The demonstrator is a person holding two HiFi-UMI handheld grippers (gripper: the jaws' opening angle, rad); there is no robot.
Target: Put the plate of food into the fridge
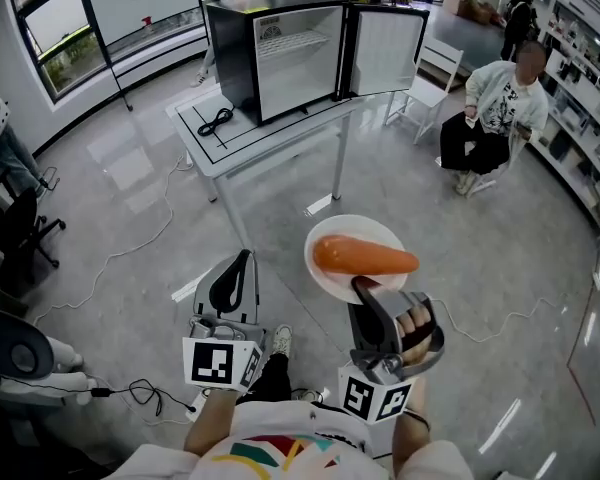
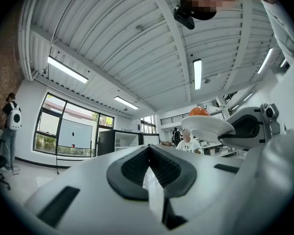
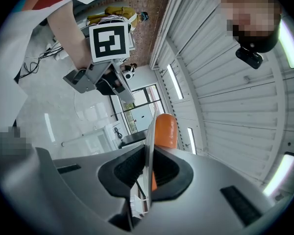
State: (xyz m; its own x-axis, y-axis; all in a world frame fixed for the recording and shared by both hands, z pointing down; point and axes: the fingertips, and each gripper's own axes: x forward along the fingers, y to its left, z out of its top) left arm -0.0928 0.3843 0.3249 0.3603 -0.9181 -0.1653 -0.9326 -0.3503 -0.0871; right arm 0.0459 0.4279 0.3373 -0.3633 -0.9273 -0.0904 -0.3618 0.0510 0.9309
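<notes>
The right tongs (image 3: 148,173) are clenched on the near rim of a white plate (image 1: 360,226), the thin edge of the plate pinched between the two black pads. An orange carrot (image 1: 365,258) lies lengthwise across the plate, its thicker end toward the left of the head view. The plate is held in the air above the grey floor (image 1: 280,218), in front of the person and well short of the counter (image 1: 280,128).

The left tongs (image 1: 242,260) are clenched with nothing between them; in the left gripper view the pads meet at their tips. They are beside the right tongs, to the left of the plate and apart from it.

A black mini fridge (image 1: 235,48) stands on the far part of the counter. Its door (image 1: 388,50) is swung open to the right, showing a white interior with a wire shelf (image 1: 295,43) in the upper part. A coiled black cable (image 1: 216,121) lies on the counter just in front of the fridge's left side.

A person (image 1: 495,113) sits on a chair well off to the right, near shelving along the wall. White and black cords (image 1: 130,248) trail over the floor at the left.
</notes>
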